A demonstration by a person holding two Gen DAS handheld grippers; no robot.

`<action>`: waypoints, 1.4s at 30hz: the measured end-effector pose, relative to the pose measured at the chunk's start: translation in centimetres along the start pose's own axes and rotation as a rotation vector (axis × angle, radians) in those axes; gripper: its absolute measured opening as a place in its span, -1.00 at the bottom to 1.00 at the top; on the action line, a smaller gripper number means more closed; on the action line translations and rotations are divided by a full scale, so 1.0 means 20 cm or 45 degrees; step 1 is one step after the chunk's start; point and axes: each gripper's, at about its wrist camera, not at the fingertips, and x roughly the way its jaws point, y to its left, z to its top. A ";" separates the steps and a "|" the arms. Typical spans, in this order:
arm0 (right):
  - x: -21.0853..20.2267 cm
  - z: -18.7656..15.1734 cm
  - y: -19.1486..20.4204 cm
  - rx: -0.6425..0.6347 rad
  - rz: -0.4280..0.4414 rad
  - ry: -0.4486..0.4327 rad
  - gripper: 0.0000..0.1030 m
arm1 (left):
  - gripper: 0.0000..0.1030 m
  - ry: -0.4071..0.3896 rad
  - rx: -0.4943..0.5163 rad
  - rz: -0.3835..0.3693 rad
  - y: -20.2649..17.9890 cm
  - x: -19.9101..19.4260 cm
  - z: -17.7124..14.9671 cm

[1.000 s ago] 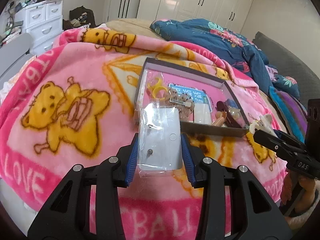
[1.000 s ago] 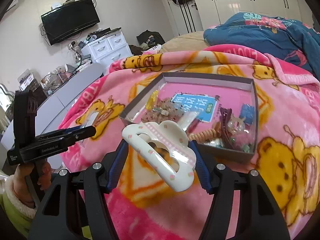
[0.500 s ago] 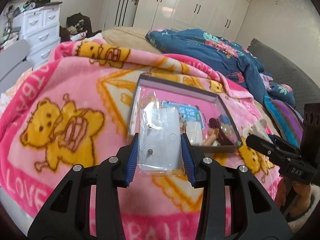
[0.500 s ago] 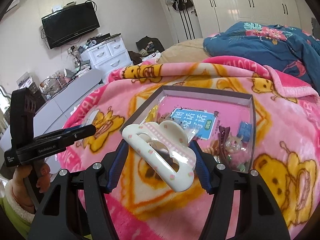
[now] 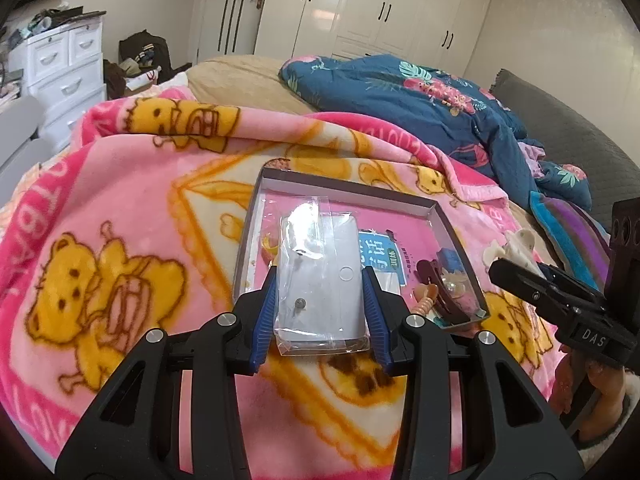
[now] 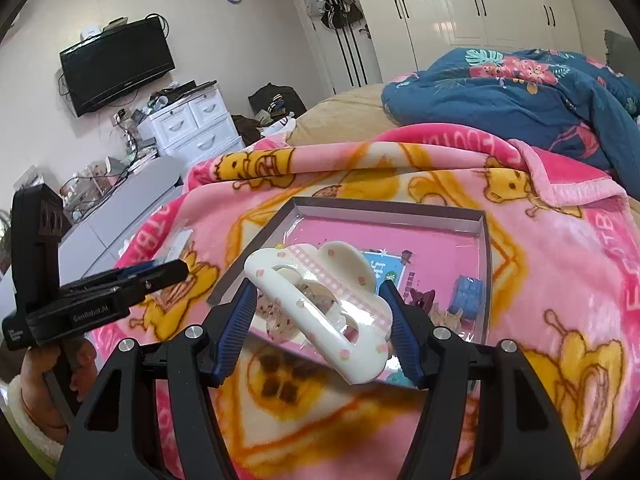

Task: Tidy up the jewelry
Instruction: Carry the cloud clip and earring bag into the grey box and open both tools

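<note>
My left gripper (image 5: pixel 320 312) is shut on a clear plastic bag with a white earring card (image 5: pixel 320 280), held above the near edge of a shallow grey box (image 5: pixel 352 188) with a pink floor on the bed. My right gripper (image 6: pixel 320 328) is shut on a white cloud-shaped hair claw clip (image 6: pixel 320 308), held above the same box (image 6: pixel 384 208). The box holds a blue card (image 5: pixel 380 256), a dark red clip (image 5: pixel 436 284) and other small pieces. The right gripper shows at the right of the left wrist view (image 5: pixel 516 264); the left gripper shows at the left of the right wrist view (image 6: pixel 160 276).
The box lies on a pink bear-print blanket (image 5: pixel 120 240). A blue floral duvet (image 5: pixel 420 96) lies behind it. White drawers (image 5: pixel 64 64) stand at the far left, white wardrobes (image 5: pixel 380 12) along the back wall. A wall television (image 6: pixel 116 64) hangs above the drawers.
Both grippers have risen and pulled back from the box while keeping their loads. The box looks smaller and lower in both views.
</note>
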 end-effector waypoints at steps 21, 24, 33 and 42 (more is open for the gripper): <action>0.34 -0.06 -0.14 0.082 -0.088 0.116 0.21 | -0.37 0.121 -0.030 0.019 0.06 0.32 -0.01; 0.37 -0.08 -0.15 0.078 -0.093 0.141 0.23 | -0.31 0.130 -0.027 0.024 0.06 0.34 -0.02; 0.19 -0.07 -0.09 0.028 -0.136 0.027 0.75 | -0.10 0.095 -0.015 0.037 0.04 0.24 -0.02; -0.12 -0.10 -0.03 -0.028 -0.163 -0.080 0.91 | 0.18 0.021 0.013 0.048 -0.01 0.01 -0.02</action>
